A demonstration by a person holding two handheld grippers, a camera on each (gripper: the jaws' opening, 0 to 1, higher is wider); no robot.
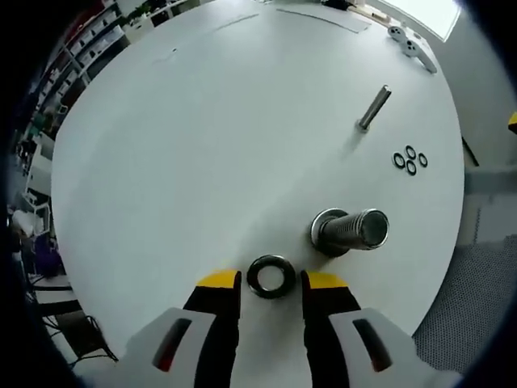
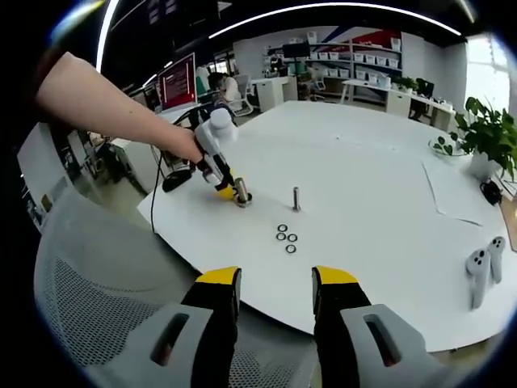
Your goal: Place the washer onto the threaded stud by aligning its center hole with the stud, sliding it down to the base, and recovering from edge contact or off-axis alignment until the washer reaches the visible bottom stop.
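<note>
Two yellow-tipped jaws of my left gripper [image 1: 271,280] stand spread, with the dark metal ring washer [image 1: 271,276] lying flat on the round white table [image 1: 202,121] between the tips, its hole facing up; I cannot tell whether the tips touch it. Just beside it the thick threaded steel stud [image 1: 353,230] stands on its flanged base, long axis upright, top end toward my camera; my right gripper [image 2: 275,279] hangs spread and empty off the table's edge, well apart.
</note>
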